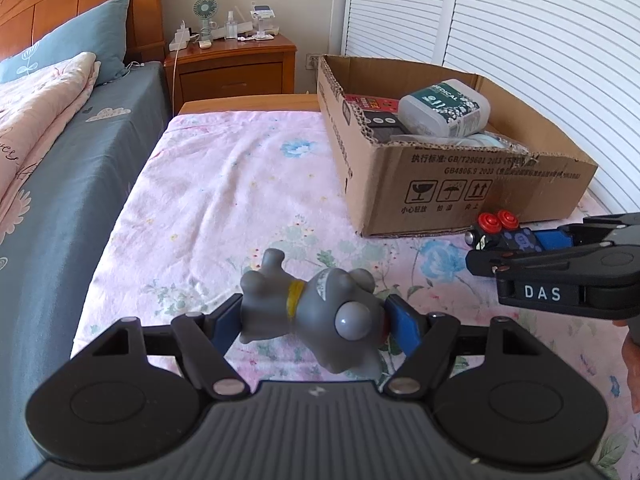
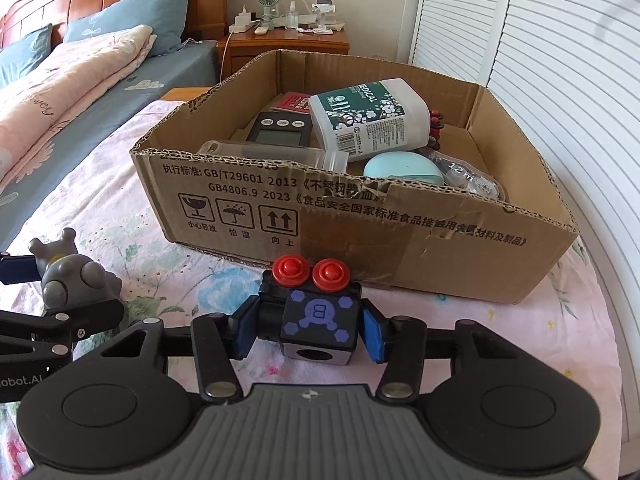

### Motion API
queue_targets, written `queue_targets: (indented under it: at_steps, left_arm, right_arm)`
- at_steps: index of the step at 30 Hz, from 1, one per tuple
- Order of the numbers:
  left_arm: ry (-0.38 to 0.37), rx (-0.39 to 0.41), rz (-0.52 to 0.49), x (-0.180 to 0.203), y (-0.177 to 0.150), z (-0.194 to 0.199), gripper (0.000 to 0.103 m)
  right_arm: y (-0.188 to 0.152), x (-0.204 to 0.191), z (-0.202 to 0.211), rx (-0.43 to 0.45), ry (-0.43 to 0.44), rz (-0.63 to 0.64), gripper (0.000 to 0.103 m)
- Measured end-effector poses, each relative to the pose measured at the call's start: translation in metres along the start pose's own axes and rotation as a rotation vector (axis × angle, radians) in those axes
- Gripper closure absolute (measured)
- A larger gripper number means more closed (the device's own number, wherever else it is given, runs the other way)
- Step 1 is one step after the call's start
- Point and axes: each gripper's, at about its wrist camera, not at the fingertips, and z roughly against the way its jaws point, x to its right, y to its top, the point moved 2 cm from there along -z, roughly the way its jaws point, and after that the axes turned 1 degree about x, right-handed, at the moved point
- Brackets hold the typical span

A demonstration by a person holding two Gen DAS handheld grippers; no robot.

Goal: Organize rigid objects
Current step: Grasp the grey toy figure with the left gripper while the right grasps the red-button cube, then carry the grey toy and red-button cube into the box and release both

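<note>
We have the grey toy dog (image 1: 320,316) lying on its side between the blue pads of our left gripper (image 1: 316,320), which is clamped on it just above the flowered pink sheet (image 1: 224,200). Our right gripper (image 2: 310,328) is closed on the black toy cube (image 2: 316,316), the one with purple hexagon marks and two red knobs (image 2: 310,272) on its far end; it sits low over the sheet, right in front of the cardboard box (image 2: 400,248). In the box we see a white medical bottle (image 2: 368,120), a black digital device (image 2: 280,132), a clear tube (image 2: 276,156) and a pale teal case (image 2: 402,170). Beyond stand a wooden nightstand (image 1: 236,68) and the bed (image 1: 60,152).
</note>
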Motion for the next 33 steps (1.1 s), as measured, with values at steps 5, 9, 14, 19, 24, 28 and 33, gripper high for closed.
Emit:
queue_targets:
  at_steps: [5, 9, 14, 19, 24, 28, 33]
  left_arm:
    - [-0.044, -0.010, -0.018, -0.001, 0.002, 0.003, 0.028]
    - [-0.088, -0.019, -0.055, 0.000, 0.008, 0.010, 0.029]
    - [-0.117, -0.013, -0.142, 0.004, 0.020, 0.026, 0.029]
    - [-0.149, -0.010, -0.203, 0.008, 0.036, 0.039, 0.029]
    - [-0.176, 0.011, -0.257, 0.016, 0.058, 0.048, 0.029]
    - [-0.200, 0.037, -0.301, 0.027, 0.080, 0.048, 0.029]
    - [-0.201, 0.066, -0.316, 0.039, 0.110, 0.032, 0.029]
  right_arm:
    - [0.001, 0.006, 0.011, 0.001, 0.025, 0.014, 0.046]
    - [0.002, 0.014, 0.024, 0.007, 0.042, 0.029, 0.046]
    - [0.002, 0.023, 0.046, 0.016, 0.064, 0.052, 0.046]
    - [0.005, 0.034, 0.067, 0.028, 0.062, 0.073, 0.046]
    - [0.023, 0.051, 0.088, 0.073, 0.057, 0.066, 0.046]
    - [0.043, 0.063, 0.091, 0.108, 0.024, 0.065, 0.046]
    - [0.066, 0.083, 0.061, 0.088, -0.017, 0.020, 0.046]
